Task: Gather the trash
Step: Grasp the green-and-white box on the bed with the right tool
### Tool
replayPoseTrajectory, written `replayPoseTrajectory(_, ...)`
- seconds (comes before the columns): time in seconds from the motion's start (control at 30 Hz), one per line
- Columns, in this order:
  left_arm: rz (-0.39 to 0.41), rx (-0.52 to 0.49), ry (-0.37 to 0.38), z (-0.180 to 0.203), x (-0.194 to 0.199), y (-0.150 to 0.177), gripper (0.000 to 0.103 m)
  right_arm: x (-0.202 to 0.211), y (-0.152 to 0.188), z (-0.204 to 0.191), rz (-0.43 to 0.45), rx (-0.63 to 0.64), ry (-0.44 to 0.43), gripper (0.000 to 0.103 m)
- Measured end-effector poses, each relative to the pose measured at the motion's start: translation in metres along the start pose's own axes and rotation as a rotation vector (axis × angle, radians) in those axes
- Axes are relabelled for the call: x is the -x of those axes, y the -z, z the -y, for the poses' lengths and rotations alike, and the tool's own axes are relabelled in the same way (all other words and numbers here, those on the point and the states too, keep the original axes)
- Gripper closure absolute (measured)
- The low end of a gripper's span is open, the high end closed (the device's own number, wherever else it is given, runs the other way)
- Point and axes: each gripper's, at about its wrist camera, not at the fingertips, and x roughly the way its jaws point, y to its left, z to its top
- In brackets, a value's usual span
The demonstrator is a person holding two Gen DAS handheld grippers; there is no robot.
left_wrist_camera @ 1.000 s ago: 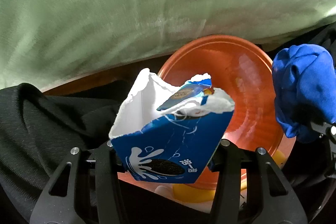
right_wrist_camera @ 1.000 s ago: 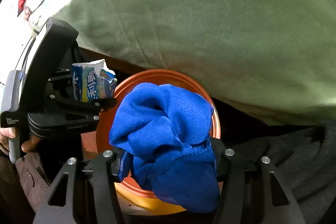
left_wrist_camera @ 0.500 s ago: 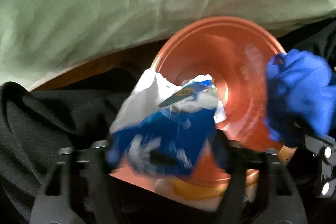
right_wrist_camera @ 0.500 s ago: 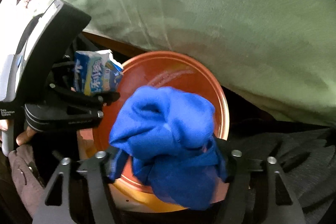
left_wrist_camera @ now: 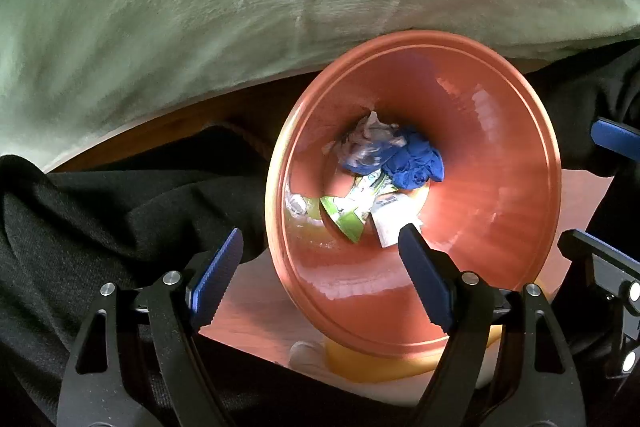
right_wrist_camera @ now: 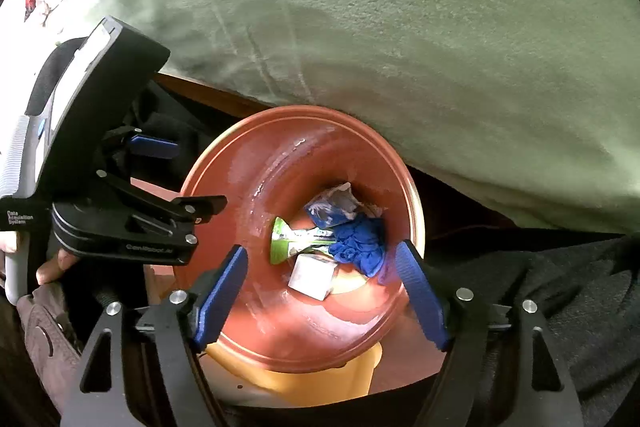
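An orange-red bin [left_wrist_camera: 500,163] stands below both grippers, seen from above. At its bottom lie the torn blue cookie packet [left_wrist_camera: 366,147], the crumpled blue cloth [left_wrist_camera: 416,163], a green wrapper [left_wrist_camera: 346,217] and a white piece [left_wrist_camera: 390,223]. My left gripper [left_wrist_camera: 320,275] is open and empty over the bin's near left rim. My right gripper [right_wrist_camera: 322,291] is open and empty over the same bin [right_wrist_camera: 248,195]; the cloth [right_wrist_camera: 360,241] and packet [right_wrist_camera: 326,207] lie inside. The left gripper's body [right_wrist_camera: 120,195] shows at the left of the right wrist view.
A pale green blanket [left_wrist_camera: 280,7] fills the background behind the bin. Black fabric [left_wrist_camera: 100,211] lies to the bin's left and dark grey fabric [right_wrist_camera: 560,287] to its right. The bin sits on a yellow base [right_wrist_camera: 312,379] on a wooden floor.
Both grippers opened. The cookie packet dropped from the left and the blue cloth from the right into the bin. Both grippers moved closer over the bin.
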Motion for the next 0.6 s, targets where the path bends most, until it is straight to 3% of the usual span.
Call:
replayPoseTrajectory(0.27,0.055,0.011,0.048,-0.013,0.018,0.01,0.025,0.026,0.0,0.001,0.06,0.008,0.02,0.024)
replayPoseTrajectory(0.5,0.317,0.027,0.109,-0.034,0.095,0.03,0.025,0.109,-0.009,0.018,0.248,-0.014,0.005,0.019)
replayPoseTrajectory(0.6,0.417,0.037,0.082,-0.045,0.122,0.038,0.025,0.148,-0.028,0.027,0.342,-0.019,0.02,0.018)
